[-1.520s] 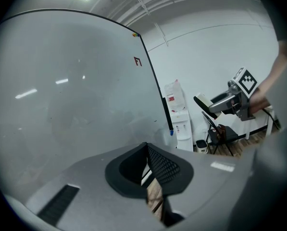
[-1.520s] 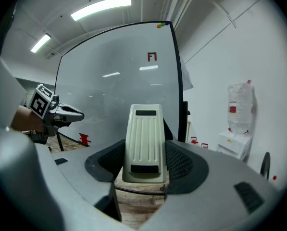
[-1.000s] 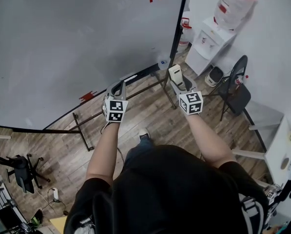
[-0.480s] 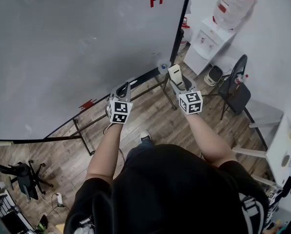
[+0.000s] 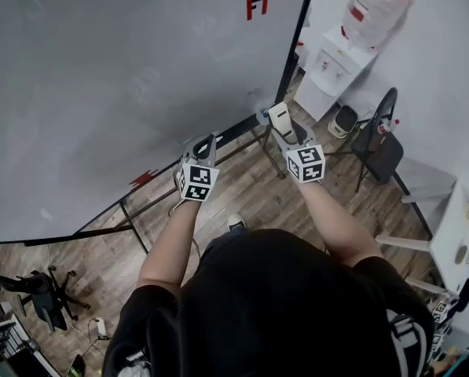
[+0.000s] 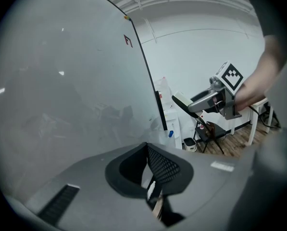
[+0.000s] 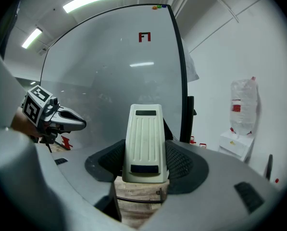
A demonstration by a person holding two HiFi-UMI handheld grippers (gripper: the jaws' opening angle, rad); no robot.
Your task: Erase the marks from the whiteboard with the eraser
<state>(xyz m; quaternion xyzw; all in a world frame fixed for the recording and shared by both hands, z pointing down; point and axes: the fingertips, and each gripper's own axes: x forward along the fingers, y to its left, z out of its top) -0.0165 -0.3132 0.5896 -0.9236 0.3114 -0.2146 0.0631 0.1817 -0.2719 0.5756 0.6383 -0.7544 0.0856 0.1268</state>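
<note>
The eraser (image 7: 144,138) is in the right gripper (image 7: 144,162). Its fingers are squeezed on the eraser's lower end, and the long white body sticks straight out past them, pointing up toward the whiteboard (image 5: 100,77). The left gripper (image 6: 147,150) has its fingers pressed together with nothing in them. It hangs in front of the bottom edge of the board, to the left of the other one. The one clear mark is a small red shape (image 5: 255,8) high up by the top right corner of the whiteboard. The rest of the board looks grey and mostly clean, with only faint smudges. The eraser is down by the bottom right corner and looks a little way off the board, not touching it. So the red mark lies up and a bit to the left of the eraser, almost in line with the way the eraser points. The right hand is the nearer one, and it has the tool. It would need to lift high and push the flat face of the eraser onto the board. There is also a small red thing (image 5: 144,177) near the bottom edge — I cannot tell if it is a mark or something lying there.
</note>
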